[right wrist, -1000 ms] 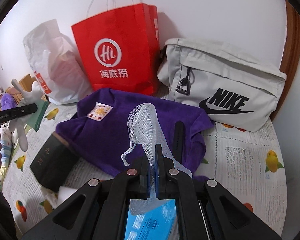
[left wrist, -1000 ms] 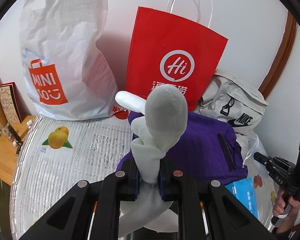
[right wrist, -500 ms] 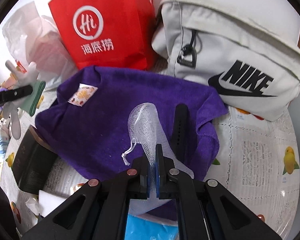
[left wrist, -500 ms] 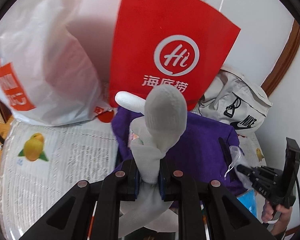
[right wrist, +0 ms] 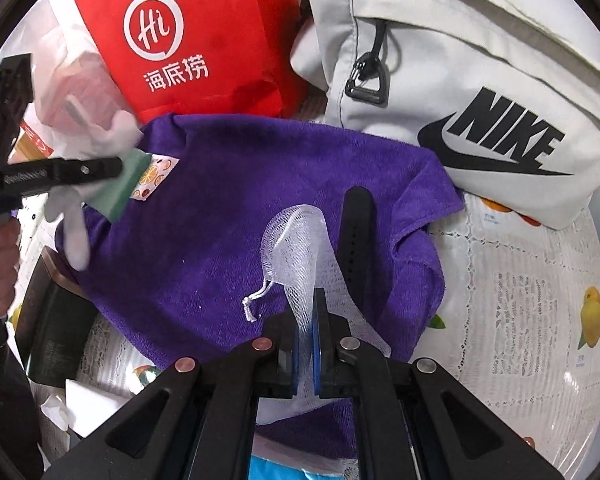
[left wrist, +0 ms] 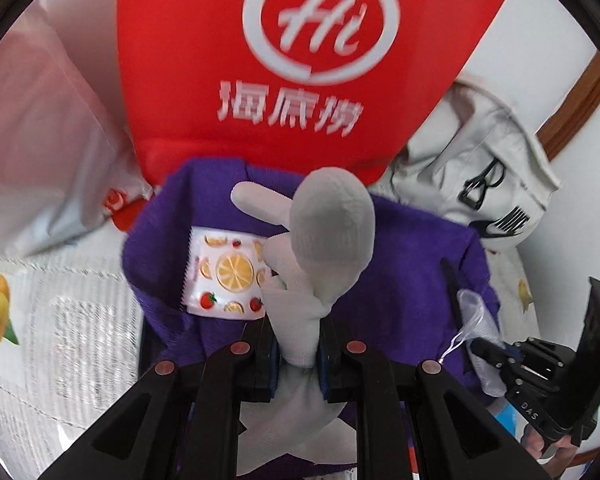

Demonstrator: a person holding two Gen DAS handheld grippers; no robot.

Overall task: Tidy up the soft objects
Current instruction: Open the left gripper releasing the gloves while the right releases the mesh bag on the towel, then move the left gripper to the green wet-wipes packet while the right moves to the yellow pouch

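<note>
A purple towel (right wrist: 228, 216) is showing a thick, matt terry pile. The white net pouch (right wrist: 296, 248) is looking like thin, see-through mesh. The white glove (left wrist: 324, 240) is reading as soft knitted cloth. The red bag (left wrist: 260, 60) is showing smooth paper, the grey bag (right wrist: 460, 80) matt woven cloth, and the strap (right wrist: 356, 232) dull black rubber. The gripper (right wrist: 308, 356) is looking like matt black plastic.

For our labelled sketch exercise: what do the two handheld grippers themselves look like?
Both the left gripper and right gripper are matte black plastic, with angular linkage arms, round copper-coloured pivot pins and blue-edged pads. White lettering marks each body, blurred on the left gripper's.
</note>
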